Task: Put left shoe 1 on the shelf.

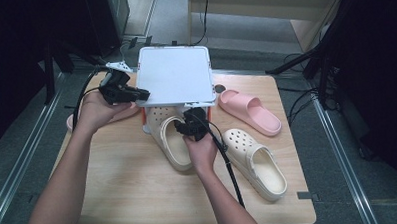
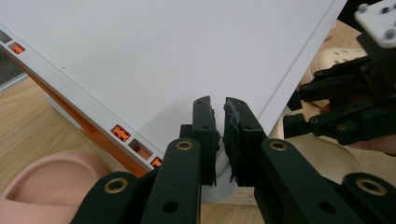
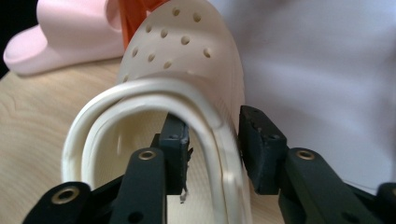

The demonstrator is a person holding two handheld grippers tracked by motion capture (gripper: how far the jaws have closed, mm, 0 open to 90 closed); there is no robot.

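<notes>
While the left gripper pinches the white shelf panel's edge, the right gripper, jaws spread, straddles the cream perforated foam clog's rim beneath: light, pliable, best gripped there.

Front half of the tabletop is open, easy approach from the near edge. White shelf board roofs the back centre; cream clog is wedged half under it. Second clog and pink slipper crowd the right side, another pink slipper blocks the left.
</notes>
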